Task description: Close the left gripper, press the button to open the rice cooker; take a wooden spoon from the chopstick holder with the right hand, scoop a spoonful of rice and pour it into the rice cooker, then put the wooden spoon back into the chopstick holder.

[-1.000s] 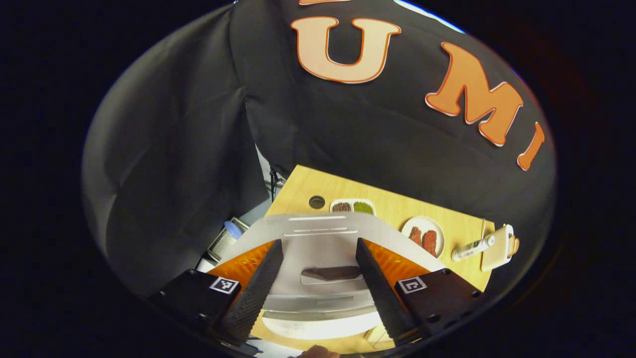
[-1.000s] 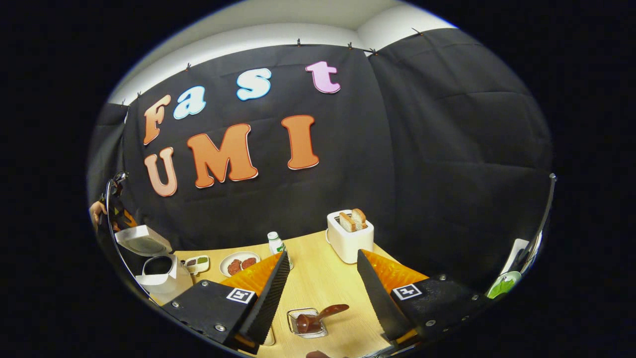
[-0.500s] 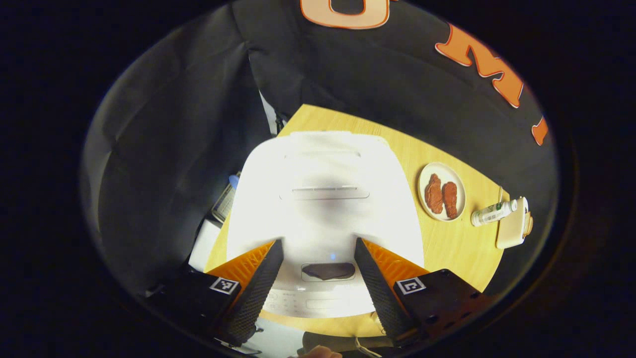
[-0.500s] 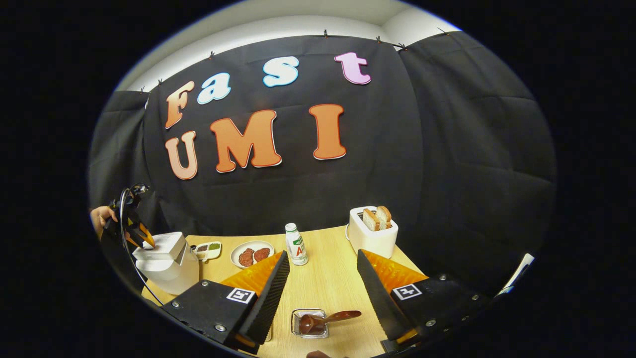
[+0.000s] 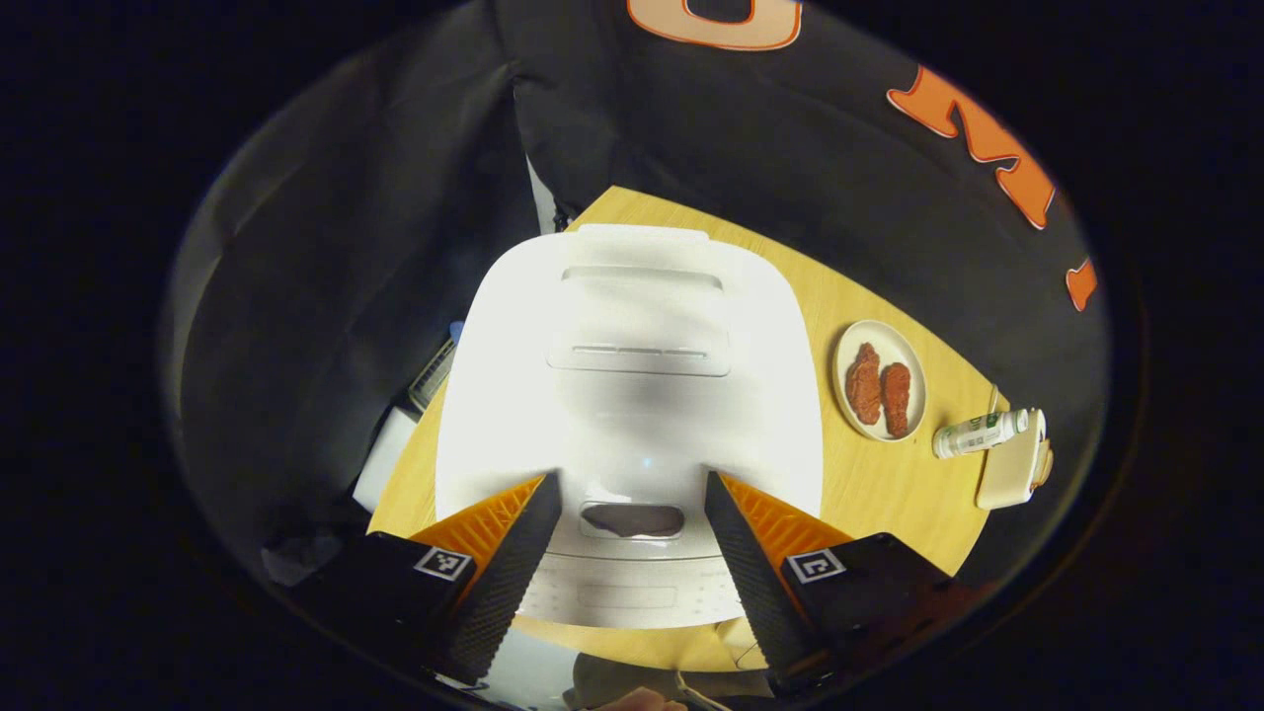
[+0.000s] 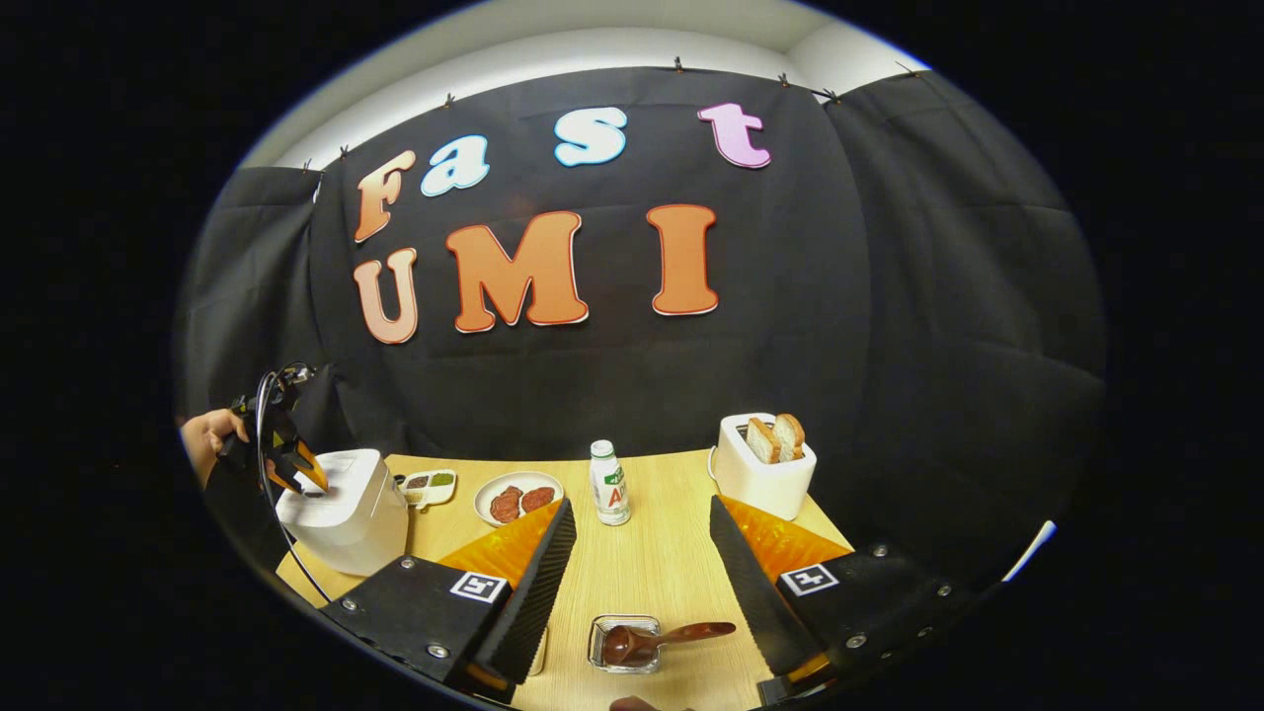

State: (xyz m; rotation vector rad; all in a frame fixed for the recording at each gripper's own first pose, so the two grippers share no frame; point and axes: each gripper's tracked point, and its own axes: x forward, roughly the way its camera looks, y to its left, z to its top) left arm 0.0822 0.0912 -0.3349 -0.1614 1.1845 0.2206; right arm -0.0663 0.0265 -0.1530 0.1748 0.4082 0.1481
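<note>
The white rice cooker (image 5: 632, 346) sits with its lid down, seen from above in the left gripper view. My left gripper (image 5: 630, 481) hovers open over the cooker's front, its fingers either side of the dark lid button (image 5: 632, 519). In the right gripper view the cooker (image 6: 346, 509) stands at the table's left end, with a hand (image 6: 202, 434) holding the left gripper (image 6: 296, 469) at its top. My right gripper (image 6: 640, 504) is open above the table. Below it a wooden spoon (image 6: 657, 637) rests with its bowl in a small clear box (image 6: 620, 644).
On the wooden table (image 6: 652, 573) stand a plate of two reddish pieces (image 6: 518, 499), a small bottle (image 6: 609, 484), a white toaster with bread (image 6: 762, 464) and a divided dish (image 6: 427, 484) behind the cooker. The plate (image 5: 879, 380) lies right of the cooker.
The cooker's lid stood raised a second ago and is now down. The left gripper has tipped down over it. The right gripper's view has swung slightly, its jaws unchanged.
</note>
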